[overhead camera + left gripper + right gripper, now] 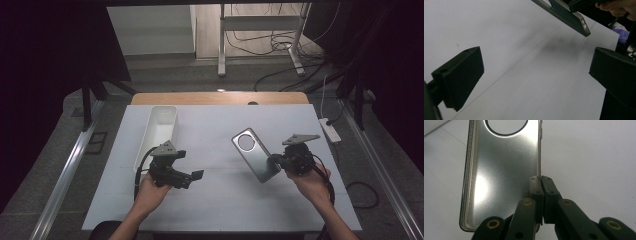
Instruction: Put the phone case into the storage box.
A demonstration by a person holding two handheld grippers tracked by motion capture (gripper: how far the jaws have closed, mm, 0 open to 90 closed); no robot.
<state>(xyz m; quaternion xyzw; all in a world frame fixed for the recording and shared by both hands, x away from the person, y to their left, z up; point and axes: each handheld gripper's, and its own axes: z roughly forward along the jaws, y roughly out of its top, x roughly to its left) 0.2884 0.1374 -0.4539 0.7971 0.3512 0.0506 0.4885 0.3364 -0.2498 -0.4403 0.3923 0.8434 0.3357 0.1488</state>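
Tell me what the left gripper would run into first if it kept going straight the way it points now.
Most likely the phone case held up by the right gripper. The left gripper, jaws open, points across the white table toward it, and its own view shows the case ahead. The case sits high in that view, so the gripper might pass beneath.

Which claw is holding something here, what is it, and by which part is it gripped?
The right claw is shut on the phone case, pinching its thin side wall along one long edge. The left claw is open and holds nothing.
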